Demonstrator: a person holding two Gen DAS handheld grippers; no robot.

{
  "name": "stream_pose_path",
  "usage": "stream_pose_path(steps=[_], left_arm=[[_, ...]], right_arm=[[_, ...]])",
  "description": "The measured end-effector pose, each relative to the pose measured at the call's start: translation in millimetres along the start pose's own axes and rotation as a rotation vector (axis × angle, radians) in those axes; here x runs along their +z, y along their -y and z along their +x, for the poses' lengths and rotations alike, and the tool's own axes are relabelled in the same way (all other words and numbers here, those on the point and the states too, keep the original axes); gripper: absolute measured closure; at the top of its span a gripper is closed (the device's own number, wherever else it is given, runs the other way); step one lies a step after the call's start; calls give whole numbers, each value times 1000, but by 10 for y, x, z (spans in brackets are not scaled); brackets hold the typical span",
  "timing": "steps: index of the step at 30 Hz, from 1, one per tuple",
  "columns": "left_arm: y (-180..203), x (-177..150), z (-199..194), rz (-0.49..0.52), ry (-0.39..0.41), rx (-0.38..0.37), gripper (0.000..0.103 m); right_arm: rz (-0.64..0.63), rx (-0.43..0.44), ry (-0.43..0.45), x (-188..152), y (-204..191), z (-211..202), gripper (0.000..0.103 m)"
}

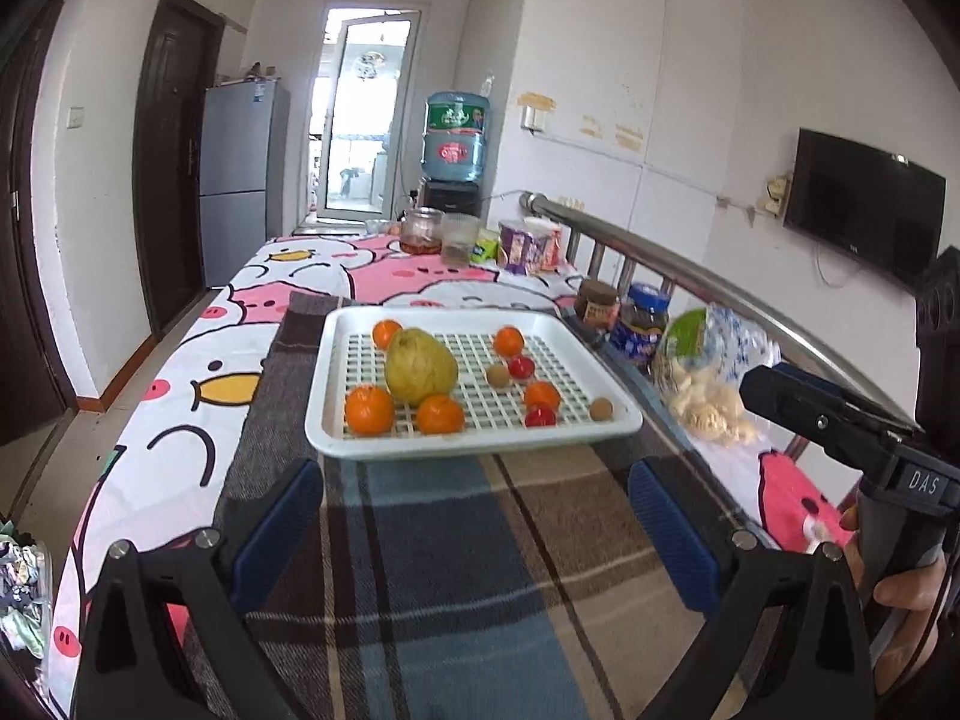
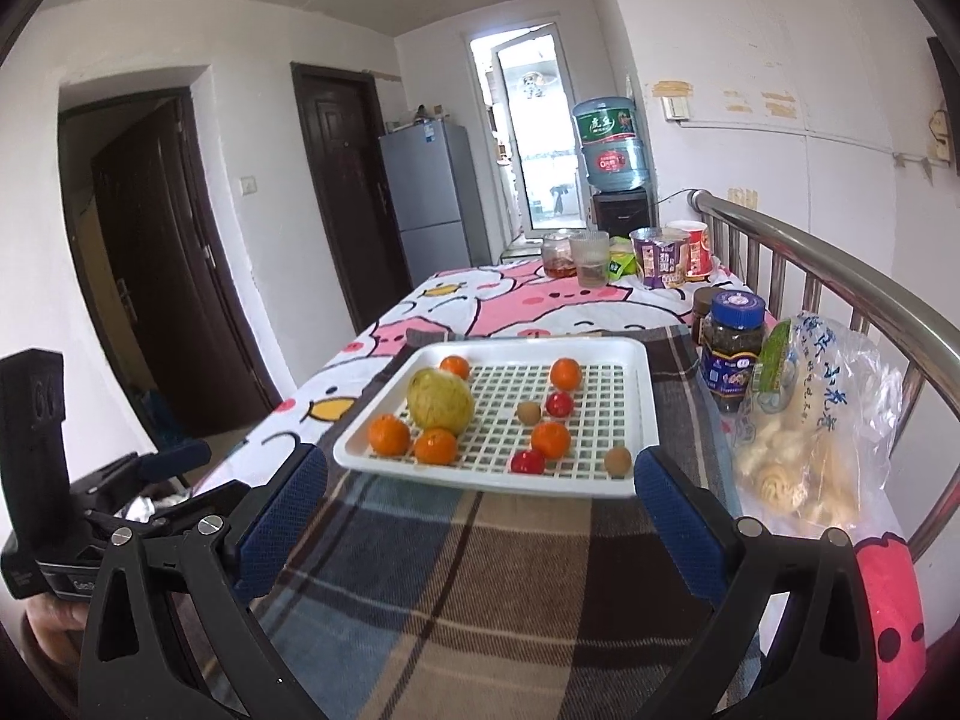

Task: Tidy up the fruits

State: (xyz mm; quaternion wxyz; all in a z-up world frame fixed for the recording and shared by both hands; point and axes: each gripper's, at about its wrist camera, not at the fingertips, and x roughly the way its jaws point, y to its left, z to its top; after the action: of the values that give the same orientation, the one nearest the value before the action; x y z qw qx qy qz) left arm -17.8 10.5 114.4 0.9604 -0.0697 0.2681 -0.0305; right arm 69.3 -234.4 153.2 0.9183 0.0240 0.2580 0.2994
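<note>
A white slatted tray (image 1: 468, 450) (image 2: 498, 483) sits on a plaid cloth ahead of both grippers. It holds a large yellow-green pear (image 1: 420, 367) (image 2: 440, 399), several small oranges (image 1: 369, 410) (image 2: 389, 434), two red cherry tomatoes (image 1: 540, 417) (image 2: 527, 462) and two small brown fruits (image 1: 600, 408) (image 2: 617, 459). My left gripper (image 1: 477, 492) is open and empty, just short of the tray's near edge. My right gripper (image 2: 480, 480) is open and empty, its blue fingers on either side of the tray's near edge. The right gripper also shows in the left wrist view (image 1: 840, 414).
A plastic bag of pastries (image 2: 804, 438) and dark jars (image 2: 735, 354) stand right of the tray by a steel railing (image 2: 840, 264). Cups and noodle tubs (image 2: 660, 252) stand at the table's far end. The table's left edge drops to the floor.
</note>
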Motion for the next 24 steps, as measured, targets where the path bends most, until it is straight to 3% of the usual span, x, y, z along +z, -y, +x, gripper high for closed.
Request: stream_pose_path(steps=[10,24], left_arm=[[36,-249,118,35,-78,10,0],[-35,-526,533,30,-214,33,0]], right_arm=[[3,1,-35,-238,30,0,0],[-14,-23,-180,-638,29,387,0]])
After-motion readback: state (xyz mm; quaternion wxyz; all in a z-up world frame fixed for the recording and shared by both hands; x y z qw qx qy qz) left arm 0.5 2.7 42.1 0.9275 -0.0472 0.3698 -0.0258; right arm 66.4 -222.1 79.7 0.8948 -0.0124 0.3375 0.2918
